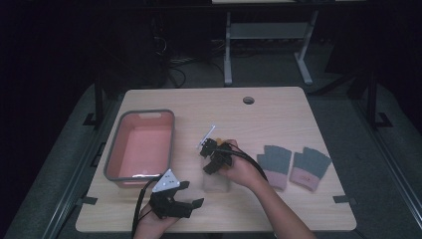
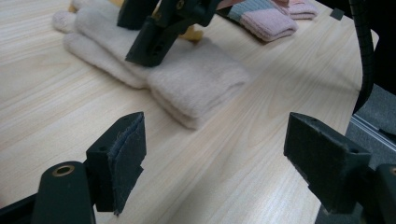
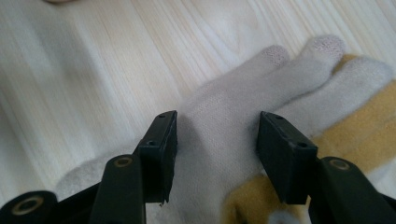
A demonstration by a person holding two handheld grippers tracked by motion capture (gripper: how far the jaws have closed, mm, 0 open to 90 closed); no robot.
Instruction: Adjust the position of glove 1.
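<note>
I am working on the cream glove [image 3: 219,140], which lies near the middle of the table [image 1: 278,107], just at six o'clock from my right hand in the high view. A yellow glove [image 3: 359,126] lies under or beside it; I cannot tell which from here. As I judge it, the step in hand is taking hold of the cream glove, and the pink tub [image 1: 141,144] out at nine o'clock looks like the place it should go.

My right gripper [image 3: 215,149] is down over the glove's palm, jaws spread roughly two thirds wide, one on either side of the knit. The tips rest on or just above the fabric, but nothing is pinched yet. The next move, I think, calls for pressing down a little and closing until the wool bunches between the pads, taking care not to catch the yellow glove with it.

My left gripper [image 2: 215,154] waits at the near edge, at about seven o'clock from the glove, jaws wide apart over bare wood, holding nothing. A grey-and-pink pair of gloves [image 1: 293,167] lies well apart at three o'clock.
</note>
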